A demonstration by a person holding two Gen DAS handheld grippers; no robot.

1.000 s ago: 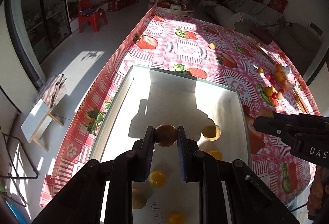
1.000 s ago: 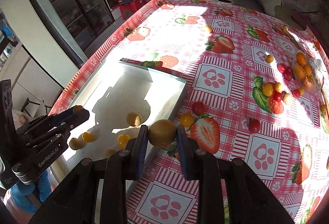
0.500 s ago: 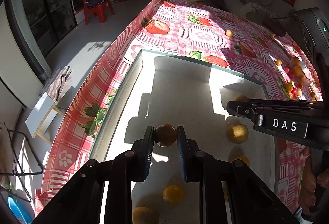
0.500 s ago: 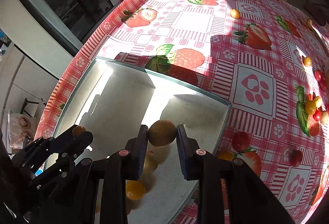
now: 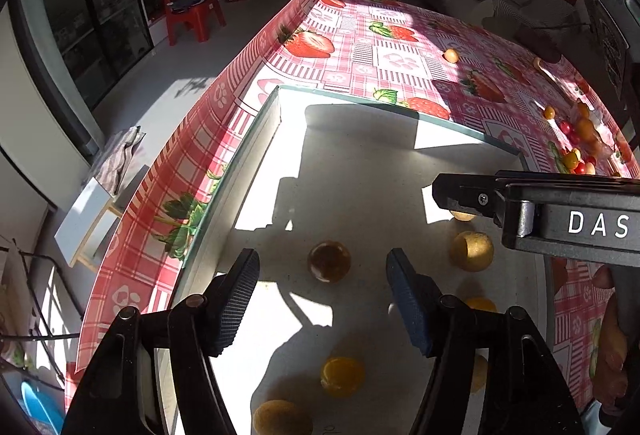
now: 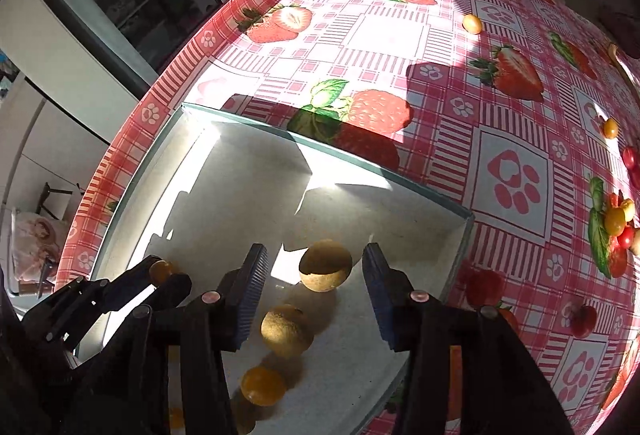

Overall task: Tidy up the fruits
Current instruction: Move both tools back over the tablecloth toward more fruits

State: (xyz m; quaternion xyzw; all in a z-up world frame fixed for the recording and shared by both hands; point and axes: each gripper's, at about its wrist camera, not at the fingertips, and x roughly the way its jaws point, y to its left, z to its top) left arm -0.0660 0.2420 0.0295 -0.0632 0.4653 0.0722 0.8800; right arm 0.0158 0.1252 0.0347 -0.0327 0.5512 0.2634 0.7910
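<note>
Tablecloth (image 6: 400,35): strawberry print, loose fruits scattered on it.
Tray (image 5: 256,139): shallow, white floor, holding several fruits.
Left gripper (image 5: 322,285): jaws just spread; brown fruit (image 5: 329,261) between, apparently untouched.
Right gripper (image 6: 316,277): jaws just spread; tan fruit (image 6: 325,266) between, over the tray.

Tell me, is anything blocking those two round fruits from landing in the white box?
Nothing visible. Both grippers' jaws have just opened, and each brown fruit sits free between the pads, over the box floor, clear of the other fruits lying there.

The bottom edge of the left wrist view cut off a yellow-brown fruit (image 5: 282,418). The right gripper's arm (image 5: 560,219) hid most of another fruit (image 5: 462,215). Far fruits (image 5: 576,139) on the bench were too small to tell.
</note>
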